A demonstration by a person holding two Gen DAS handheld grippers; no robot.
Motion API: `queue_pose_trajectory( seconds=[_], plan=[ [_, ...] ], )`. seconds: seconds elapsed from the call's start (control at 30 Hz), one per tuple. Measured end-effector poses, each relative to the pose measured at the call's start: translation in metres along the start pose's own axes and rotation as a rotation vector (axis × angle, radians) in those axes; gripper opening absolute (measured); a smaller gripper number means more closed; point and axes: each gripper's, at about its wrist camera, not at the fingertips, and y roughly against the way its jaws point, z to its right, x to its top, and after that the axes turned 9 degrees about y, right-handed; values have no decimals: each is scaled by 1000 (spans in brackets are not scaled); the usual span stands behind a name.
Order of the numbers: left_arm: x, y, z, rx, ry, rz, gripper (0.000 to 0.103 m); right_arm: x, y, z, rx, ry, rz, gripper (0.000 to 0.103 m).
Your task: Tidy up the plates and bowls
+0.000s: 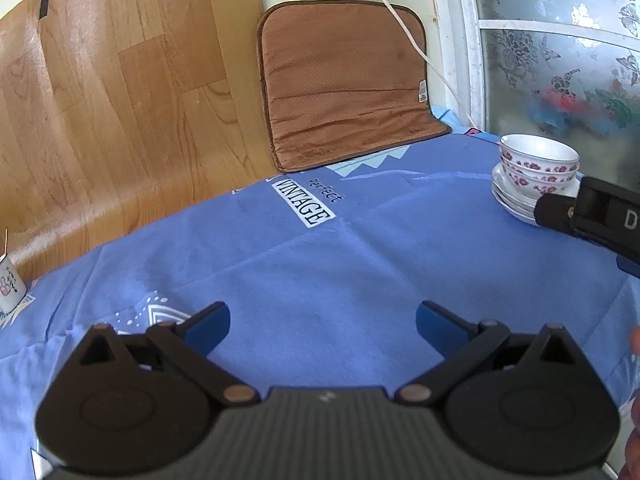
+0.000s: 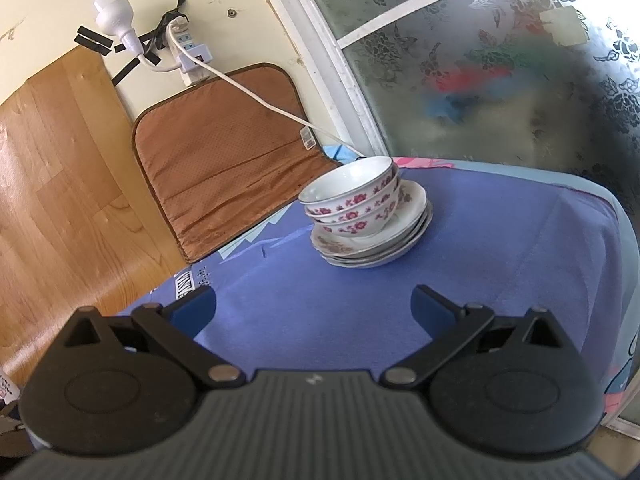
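- While I am looking through the left wrist camera, my left tool (image 1: 323,326) is hovering over the blue cloth (image 1: 320,264) covering the table, its blue-tipped fingers (image 1: 210,326) spread wide with nothing between them.
- Far to the right in this view, the bowls (image 1: 538,164) are sitting nested on the stack of plates (image 1: 510,196), near the table's far edge, just in front of the frosted flowered window (image 1: 560,48).
- The black body of my right tool (image 1: 592,216) is reaching in from the right edge and covering part of the plates; from here I cannot tell whether it is touching them.
- A brown cushion (image 1: 344,84) is leaning against the wall behind the table, and a small white cup (image 1: 10,286) is standing at the far left edge.
- A white patch reading "VINTAGE" (image 1: 303,203) is showing on the cloth, well apart from the dishes.
- Turning to the right wrist camera, my right tool (image 2: 314,312) is pointing at the dishes with its fingers (image 2: 430,312) spread apart and empty, staying short of the stack.
- Three white bowls (image 2: 356,196) with red flowers are sitting nested and tilting slightly left, resting on the stack of plates (image 2: 380,248).
- A white cord (image 2: 256,98) is running from the taped power strip (image 2: 188,46) down across the cushion (image 2: 224,152) toward the table behind the bowls.
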Motion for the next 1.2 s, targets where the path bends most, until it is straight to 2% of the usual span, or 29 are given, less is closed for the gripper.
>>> queue_pose_trajectory(
  seconds=[1.2],
  plan=[
    [-7, -5, 11, -21, -45, -54, 103, -2, -2, 3, -7, -1, -18, 103]
  ],
)
